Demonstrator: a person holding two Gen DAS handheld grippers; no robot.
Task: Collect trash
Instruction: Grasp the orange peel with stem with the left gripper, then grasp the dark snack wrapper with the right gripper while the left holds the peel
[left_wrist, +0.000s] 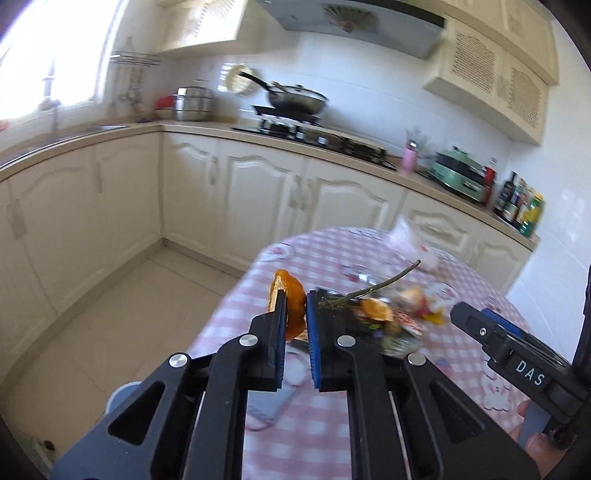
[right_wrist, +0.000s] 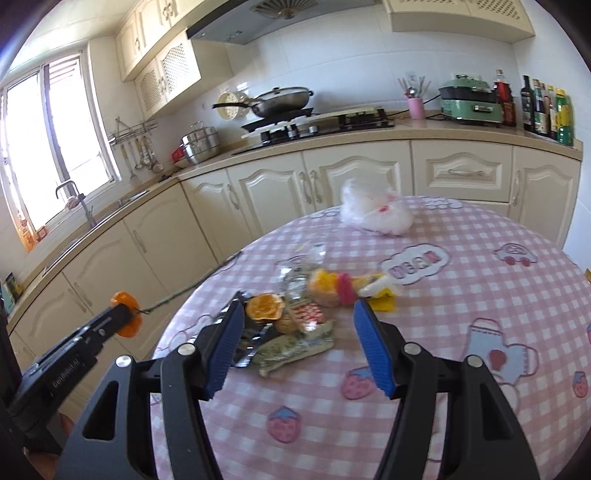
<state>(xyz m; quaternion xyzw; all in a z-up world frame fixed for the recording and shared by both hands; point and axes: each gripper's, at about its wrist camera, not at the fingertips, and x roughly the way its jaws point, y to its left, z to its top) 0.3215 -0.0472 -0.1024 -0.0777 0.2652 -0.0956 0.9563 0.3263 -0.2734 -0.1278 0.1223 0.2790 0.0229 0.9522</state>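
My left gripper (left_wrist: 295, 295) is shut on a piece of orange peel (left_wrist: 290, 299) and holds it in the air by the table's left edge; it also shows in the right wrist view (right_wrist: 125, 314). A green stem (left_wrist: 373, 288) trails from it. My right gripper (right_wrist: 299, 314) is open and empty, low over a trash pile on the table: another orange peel (right_wrist: 263, 306), a foil wrapper (right_wrist: 247, 339), a red-patterned wrapper (right_wrist: 308, 314), a yellow and pink wrapper (right_wrist: 347, 288) and clear plastic (right_wrist: 299, 273).
The round table has a pink checked cloth (right_wrist: 461, 302). A crumpled white plastic bag (right_wrist: 373, 210) lies at its far edge. Cream cabinets (right_wrist: 332, 181) and a counter with stove, pans and bottles run behind. The tiled floor (left_wrist: 110, 302) lies left of the table.
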